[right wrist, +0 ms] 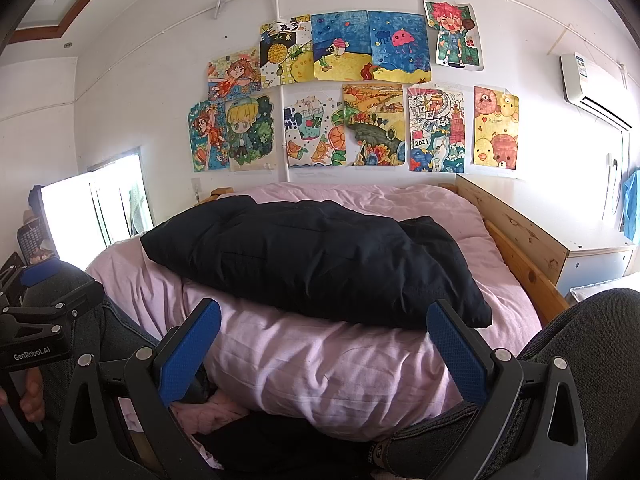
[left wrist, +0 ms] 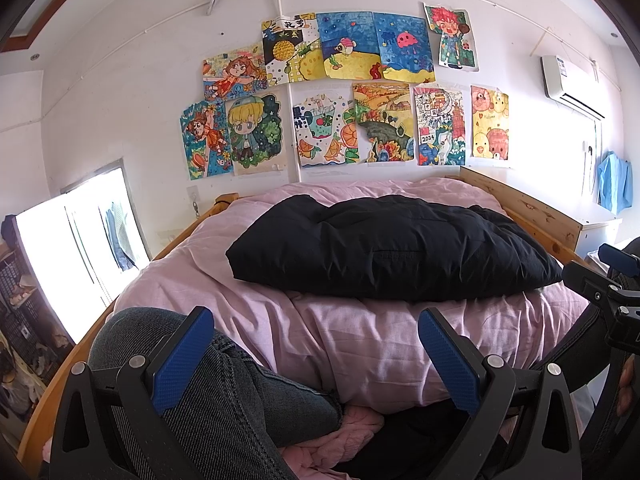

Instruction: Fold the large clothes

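Observation:
A black padded garment [left wrist: 392, 248] lies folded in a thick bundle on the pink quilt [left wrist: 360, 340] of the bed; it also shows in the right wrist view [right wrist: 320, 256]. My left gripper [left wrist: 316, 356] is open and empty, held back from the bundle near the bed's front edge, above the person's knee. My right gripper [right wrist: 324, 352] is open and empty, also short of the bundle, its right fingertip close below the garment's near corner. The right gripper shows at the right edge of the left wrist view [left wrist: 612, 280], and the left one at the left edge of the right wrist view [right wrist: 44, 304].
The person's knees in grey jeans [left wrist: 192, 380] [right wrist: 580, 336] flank the grippers. A wooden bed frame [left wrist: 532, 212] runs along the right side, with a white cabinet [right wrist: 600, 252] beyond. Drawings [left wrist: 344, 92] cover the wall. A bright window [left wrist: 76, 252] is at left.

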A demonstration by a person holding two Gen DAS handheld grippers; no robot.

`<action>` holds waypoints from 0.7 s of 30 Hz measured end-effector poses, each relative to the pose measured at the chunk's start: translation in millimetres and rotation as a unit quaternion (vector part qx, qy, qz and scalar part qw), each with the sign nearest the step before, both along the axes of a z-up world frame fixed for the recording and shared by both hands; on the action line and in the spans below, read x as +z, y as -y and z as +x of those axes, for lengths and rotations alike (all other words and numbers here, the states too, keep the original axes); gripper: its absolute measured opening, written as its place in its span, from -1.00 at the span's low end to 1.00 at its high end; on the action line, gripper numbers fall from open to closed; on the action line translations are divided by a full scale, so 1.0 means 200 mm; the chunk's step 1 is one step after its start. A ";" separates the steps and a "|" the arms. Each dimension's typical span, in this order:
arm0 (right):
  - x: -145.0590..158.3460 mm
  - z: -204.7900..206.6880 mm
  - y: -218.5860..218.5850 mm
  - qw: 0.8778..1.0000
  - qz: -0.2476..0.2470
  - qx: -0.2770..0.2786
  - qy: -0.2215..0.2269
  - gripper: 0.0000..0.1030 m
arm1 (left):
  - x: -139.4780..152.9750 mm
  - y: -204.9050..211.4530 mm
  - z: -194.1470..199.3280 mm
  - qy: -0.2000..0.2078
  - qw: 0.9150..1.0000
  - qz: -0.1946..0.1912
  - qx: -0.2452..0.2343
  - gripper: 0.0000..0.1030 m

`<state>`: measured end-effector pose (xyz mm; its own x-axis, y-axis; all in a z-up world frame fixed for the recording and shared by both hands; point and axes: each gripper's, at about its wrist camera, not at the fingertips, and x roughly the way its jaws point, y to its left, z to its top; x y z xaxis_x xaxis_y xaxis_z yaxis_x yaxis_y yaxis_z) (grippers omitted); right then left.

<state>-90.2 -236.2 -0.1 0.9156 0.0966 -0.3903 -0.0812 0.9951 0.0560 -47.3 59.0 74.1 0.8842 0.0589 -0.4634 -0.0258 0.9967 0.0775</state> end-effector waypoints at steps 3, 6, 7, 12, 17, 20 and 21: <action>0.00 0.00 0.00 1.000 0.000 0.000 0.000 0.97 | 0.00 0.00 0.00 0.000 1.000 0.000 0.000 1.00; 0.00 0.00 0.00 1.000 0.000 0.000 0.000 0.97 | 0.00 0.00 0.00 0.000 1.000 0.000 -0.001 1.00; 0.00 0.00 0.00 1.000 0.000 0.000 0.000 0.97 | 0.00 -0.01 0.00 0.000 1.000 0.000 -0.001 1.00; 0.00 0.00 0.00 1.000 0.001 0.000 0.000 0.97 | 0.00 -0.01 0.00 0.000 1.000 0.001 -0.001 1.00; 0.00 0.00 0.00 1.000 0.001 0.000 0.000 0.97 | 0.00 -0.02 0.00 0.000 1.000 0.001 -0.002 1.00; 0.00 0.00 0.00 1.000 0.001 0.000 0.000 0.97 | 0.00 -0.03 0.00 0.000 1.000 0.001 -0.002 1.00; 0.00 0.00 0.00 1.000 0.001 0.000 0.000 0.97 | 0.00 -0.02 0.00 0.000 1.000 0.001 -0.003 1.00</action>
